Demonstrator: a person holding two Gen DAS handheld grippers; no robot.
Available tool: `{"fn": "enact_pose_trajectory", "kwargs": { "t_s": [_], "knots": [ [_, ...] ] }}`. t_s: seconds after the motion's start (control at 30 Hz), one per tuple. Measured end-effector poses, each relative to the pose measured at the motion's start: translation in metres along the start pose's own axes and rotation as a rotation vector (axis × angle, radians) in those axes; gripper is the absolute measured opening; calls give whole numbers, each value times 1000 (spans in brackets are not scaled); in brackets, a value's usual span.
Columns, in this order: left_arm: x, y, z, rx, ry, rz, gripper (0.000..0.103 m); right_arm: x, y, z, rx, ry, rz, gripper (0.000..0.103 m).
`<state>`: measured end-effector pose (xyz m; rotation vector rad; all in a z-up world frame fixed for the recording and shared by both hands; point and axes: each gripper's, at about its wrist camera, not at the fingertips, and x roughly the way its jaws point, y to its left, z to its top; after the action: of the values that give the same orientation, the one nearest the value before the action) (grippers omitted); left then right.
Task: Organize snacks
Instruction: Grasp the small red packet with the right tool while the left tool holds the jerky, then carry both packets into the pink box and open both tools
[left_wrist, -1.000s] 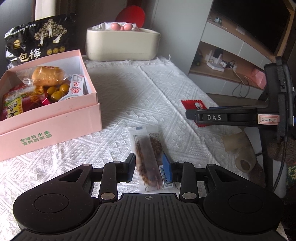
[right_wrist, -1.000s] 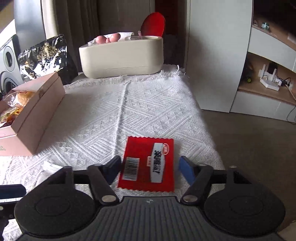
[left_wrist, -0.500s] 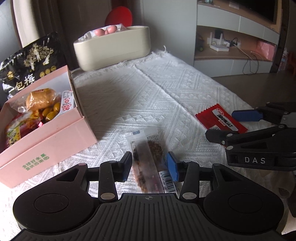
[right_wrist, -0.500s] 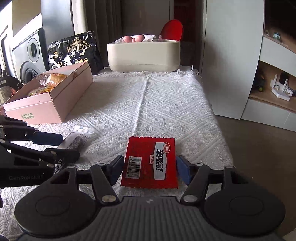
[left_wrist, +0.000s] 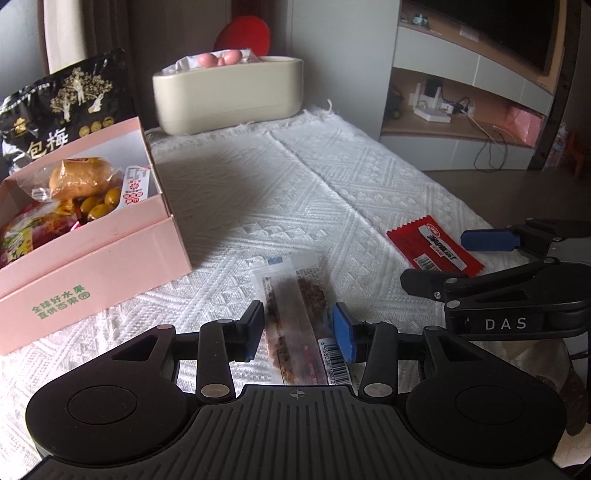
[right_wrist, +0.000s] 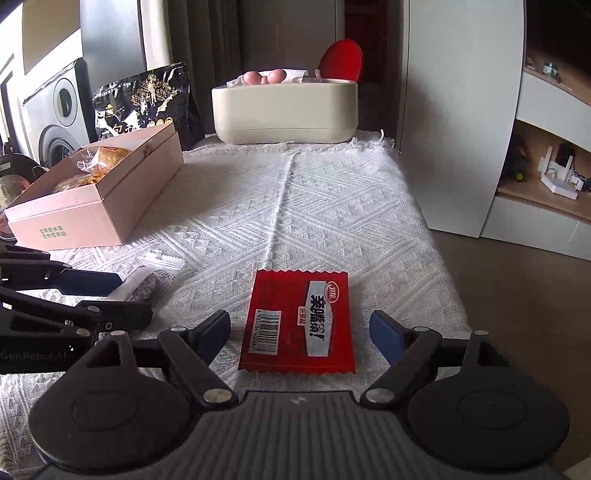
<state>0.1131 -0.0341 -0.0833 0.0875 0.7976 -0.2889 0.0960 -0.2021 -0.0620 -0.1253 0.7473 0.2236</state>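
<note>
Right of the pink box (right_wrist: 92, 206) on the table (right_wrist: 314, 206), the red packet (right_wrist: 299, 321) lies between the right tongs (right_wrist: 299, 332), just opened wide, long axis running away from them. The left tongs (left_wrist: 299, 328), half-open, straddle the clear snack packet (left_wrist: 291, 314) lengthwise, pads not pressing.

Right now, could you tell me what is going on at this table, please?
A person is sorting snacks with two handheld grippers. The left gripper straddles a clear packet of brown dried snack lying on the white woven tablecloth, without pinching it. The right gripper, whose jaws have just been opening, frames a flat red foil packet. Neither is lifted. The open pink cardboard box already holds several snacks.
</note>
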Motion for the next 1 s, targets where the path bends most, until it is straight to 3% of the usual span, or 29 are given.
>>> {"fn": "enact_pose_trajectory", "kwargs": {
  "t_s": [0.23, 0.27, 0.33, 0.53, 0.7, 0.87, 1.0],
  "knots": [
    [-1, -2, 1, 6, 1, 10, 43, 0, 1, 1, -1, -4, -1, 84],
    [-1, -2, 1, 5, 1, 9, 43, 0, 2, 2, -8, -6, 0, 81],
    [-2, -2, 1, 4, 1, 6, 42, -1, 5, 3, -38, -11, -2, 61],
    [-15, 1, -6, -5, -8, -18, 41, -14, 17, 12, -99, -22, -21, 49],
    [-45, 10, -16, -25, -56, -26, 41, -40, 32, 19, -136, -30, 32, 45],
    [-97, 30, -43, -81, -119, -49, 41, -69, 64, 26, -178, -19, 152, 43],
    [-150, 58, -46, -135, -227, -9, 41, -100, 102, 43, -278, -88, 223, 43]
  ]
}}
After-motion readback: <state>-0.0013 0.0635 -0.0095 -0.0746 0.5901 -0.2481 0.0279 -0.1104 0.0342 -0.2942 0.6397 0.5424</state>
